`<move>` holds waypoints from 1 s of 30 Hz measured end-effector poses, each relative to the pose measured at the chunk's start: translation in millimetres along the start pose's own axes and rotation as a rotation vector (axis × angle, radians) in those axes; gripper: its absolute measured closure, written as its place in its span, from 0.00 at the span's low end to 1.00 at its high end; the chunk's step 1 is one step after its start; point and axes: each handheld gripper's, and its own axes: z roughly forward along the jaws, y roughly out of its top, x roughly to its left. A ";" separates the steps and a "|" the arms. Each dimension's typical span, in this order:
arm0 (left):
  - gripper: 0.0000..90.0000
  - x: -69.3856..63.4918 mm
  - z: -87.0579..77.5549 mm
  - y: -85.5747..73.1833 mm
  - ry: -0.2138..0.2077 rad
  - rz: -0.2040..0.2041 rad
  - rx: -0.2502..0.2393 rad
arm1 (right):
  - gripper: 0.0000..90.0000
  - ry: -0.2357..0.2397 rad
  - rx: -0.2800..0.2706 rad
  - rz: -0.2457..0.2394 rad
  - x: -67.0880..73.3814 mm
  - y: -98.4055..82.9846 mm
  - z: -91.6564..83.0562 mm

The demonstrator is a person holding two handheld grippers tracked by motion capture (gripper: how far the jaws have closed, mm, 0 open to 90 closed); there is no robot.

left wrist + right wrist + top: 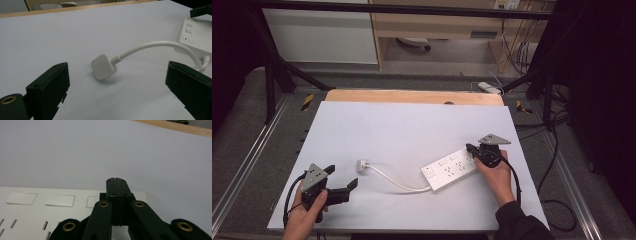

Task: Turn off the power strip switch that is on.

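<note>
A white power strip (449, 169) lies on the white board (412, 125), right of centre. Its white cable (394, 181) curves left to a white plug (362, 165) lying loose on the board. My left gripper (343, 176) stands open just left of the plug. In the left gripper view the plug (103, 66) lies ahead of the wide-apart jaws, nothing between them, and the power strip (197, 37) is at the right edge. My right gripper (116, 181) is shut with nothing in it. Its tip (469, 148) is over the strip's right end (50, 215). I cannot tell whether it touches.
A wooden table edge (412, 96) runs behind the board. Black frame bars (277, 70) and loose cables (557, 150) surround the table on the floor. A white adapter (488, 87) lies beyond the far right corner.
</note>
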 end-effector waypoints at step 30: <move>0.06 -0.6 0.1 -0.3 0.003 0.007 0.007 | 1.00 0.005 0.002 0.012 -0.4 -1.2 0.9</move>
